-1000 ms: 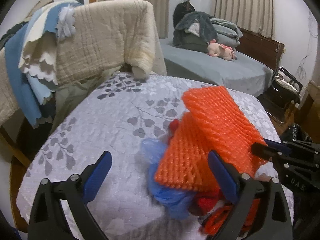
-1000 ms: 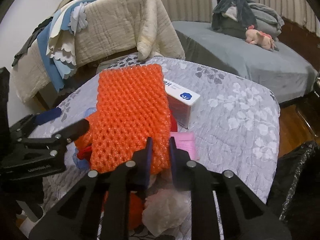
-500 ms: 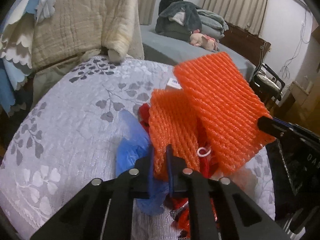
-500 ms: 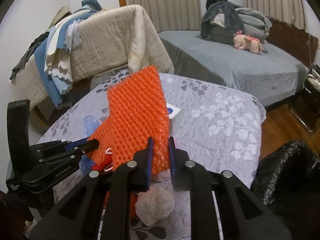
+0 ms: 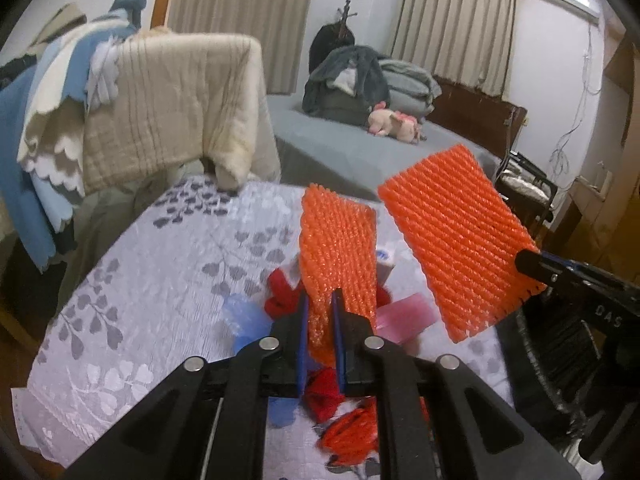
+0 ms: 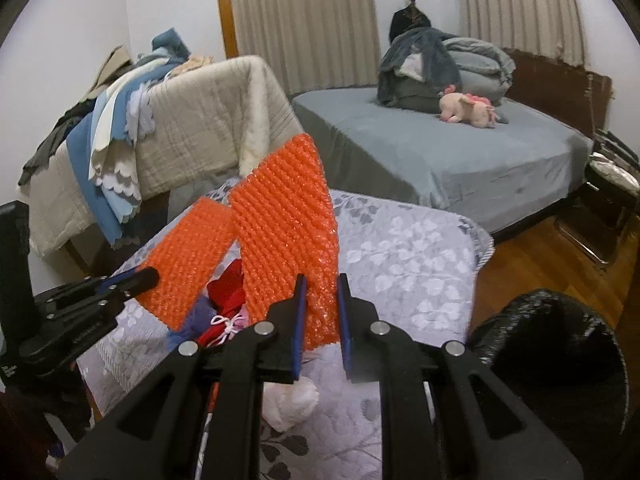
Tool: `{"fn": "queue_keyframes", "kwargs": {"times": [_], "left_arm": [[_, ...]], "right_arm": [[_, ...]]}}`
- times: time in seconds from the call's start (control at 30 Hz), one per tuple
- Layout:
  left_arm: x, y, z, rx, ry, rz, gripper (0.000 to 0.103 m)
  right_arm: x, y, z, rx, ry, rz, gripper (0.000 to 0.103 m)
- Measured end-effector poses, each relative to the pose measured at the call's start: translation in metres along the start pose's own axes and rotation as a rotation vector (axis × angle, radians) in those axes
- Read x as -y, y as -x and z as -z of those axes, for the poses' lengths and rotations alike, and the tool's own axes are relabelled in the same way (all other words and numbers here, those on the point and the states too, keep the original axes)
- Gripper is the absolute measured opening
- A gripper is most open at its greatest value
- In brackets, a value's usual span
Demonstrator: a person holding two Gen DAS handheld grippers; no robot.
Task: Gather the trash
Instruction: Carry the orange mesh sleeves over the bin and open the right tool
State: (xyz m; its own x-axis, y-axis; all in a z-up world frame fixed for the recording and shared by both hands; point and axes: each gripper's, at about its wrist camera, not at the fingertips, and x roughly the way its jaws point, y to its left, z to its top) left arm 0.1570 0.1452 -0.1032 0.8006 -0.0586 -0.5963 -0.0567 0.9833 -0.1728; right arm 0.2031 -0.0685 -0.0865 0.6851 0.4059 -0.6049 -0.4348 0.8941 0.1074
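Trash: 2 orange foam-net rectangles, one [image 5: 338, 248] clenched in left gripper [image 5: 319, 344], other [image 6: 286, 236] in right gripper [image 6: 322, 328].

I count two orange foam nets: the narrower net [image 5: 338, 248] and the wider net [image 5: 452, 236], both lifted off the table [image 5: 160, 280]. I see one pink sheet [image 5: 404, 316], one white box [image 5: 386, 262], one white crumpled wad [image 6: 288, 404], one black bag [image 6: 560, 344], and one plush toy [image 6: 468, 108].
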Motion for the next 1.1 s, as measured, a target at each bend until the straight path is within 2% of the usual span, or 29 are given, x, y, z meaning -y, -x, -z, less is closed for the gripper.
{"fn": "queue_keyframes", "kwargs": {"times": [0.17,0.37,0.73,0.93,1.1], "left_arm": [[0.028,0.011,-0.01,0.023,-0.04,0.045,0.011],[0.077,0.007,-0.009,0.01,-0.085,0.135,0.011],[0.175,-0.018,0.004,-0.046,-0.181,0.3,0.011],[0.232,-0.035,0.018,-0.073,-0.241,0.377,0.011],[0.266,-0.052,0.03,-0.112,-0.275,0.426,0.011]], "right_arm": [[0.026,0.031,-0.002,0.041,-0.04,0.051,0.014],[0.063,0.061,0.009,0.046,-0.073,0.143,0.014],[0.148,0.106,0.055,0.008,-0.181,0.343,0.014],[0.188,0.118,0.085,-0.03,-0.239,0.455,0.014],[0.214,0.119,0.108,-0.061,-0.286,0.504,0.015]]}}
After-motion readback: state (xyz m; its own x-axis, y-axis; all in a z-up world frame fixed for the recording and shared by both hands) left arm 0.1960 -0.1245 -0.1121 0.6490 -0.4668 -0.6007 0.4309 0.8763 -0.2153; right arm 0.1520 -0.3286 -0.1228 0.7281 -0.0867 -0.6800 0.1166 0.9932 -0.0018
